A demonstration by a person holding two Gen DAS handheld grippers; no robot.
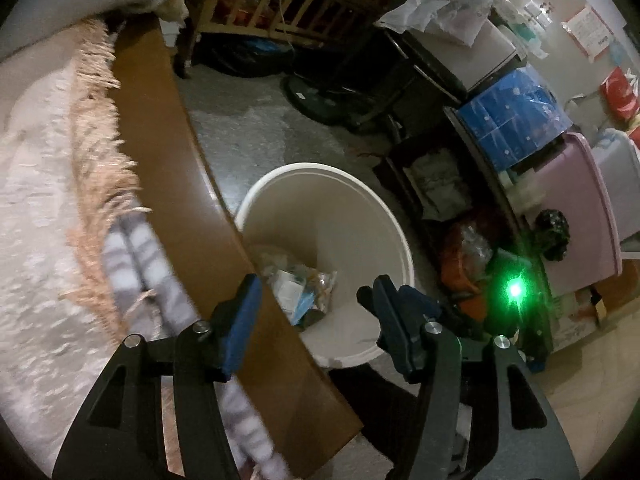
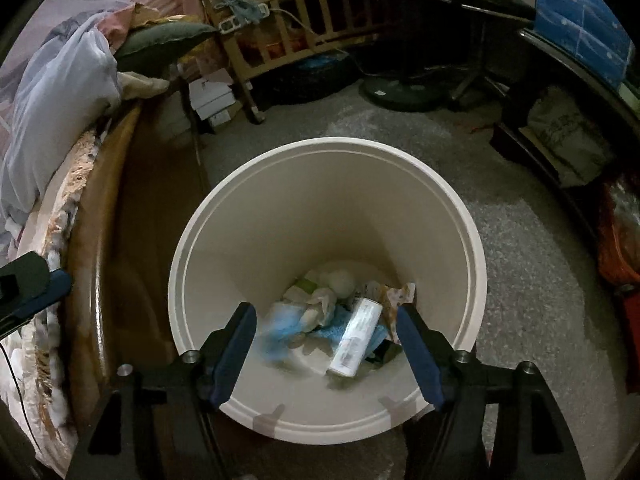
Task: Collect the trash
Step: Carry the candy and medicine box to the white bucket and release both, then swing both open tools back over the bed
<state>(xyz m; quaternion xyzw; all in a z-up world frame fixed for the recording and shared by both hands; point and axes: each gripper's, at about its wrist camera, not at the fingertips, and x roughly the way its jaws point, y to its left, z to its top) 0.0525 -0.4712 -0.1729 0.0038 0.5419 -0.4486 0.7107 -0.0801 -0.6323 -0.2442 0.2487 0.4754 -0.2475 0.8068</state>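
A white round bin (image 2: 332,144) stands on the floor beside a wooden bed frame (image 2: 132,208). At its bottom lies trash: crumpled paper (image 2: 320,300), a white tube-like pack (image 2: 358,336) and a blurred blue piece (image 2: 280,332). My right gripper (image 2: 325,310) hangs over the bin's mouth, open, with nothing pressed between its blue pads. My left gripper (image 1: 316,284) is also open and empty, one finger over the bed frame (image 1: 160,140) and the other over the bin (image 1: 320,168). The trash (image 1: 304,292) shows between its fingers. The left gripper's fingertip (image 2: 52,284) also shows at the left edge of the right wrist view.
A fringed blanket (image 1: 100,152) and bedding (image 2: 60,92) cover the bed. Behind the bin stand a wooden crib (image 2: 304,4) and a fan base (image 2: 400,92). To the right are a dark shelf (image 1: 440,184), a blue box (image 1: 512,116), a pink tub (image 1: 576,208) and a green light (image 1: 516,290).
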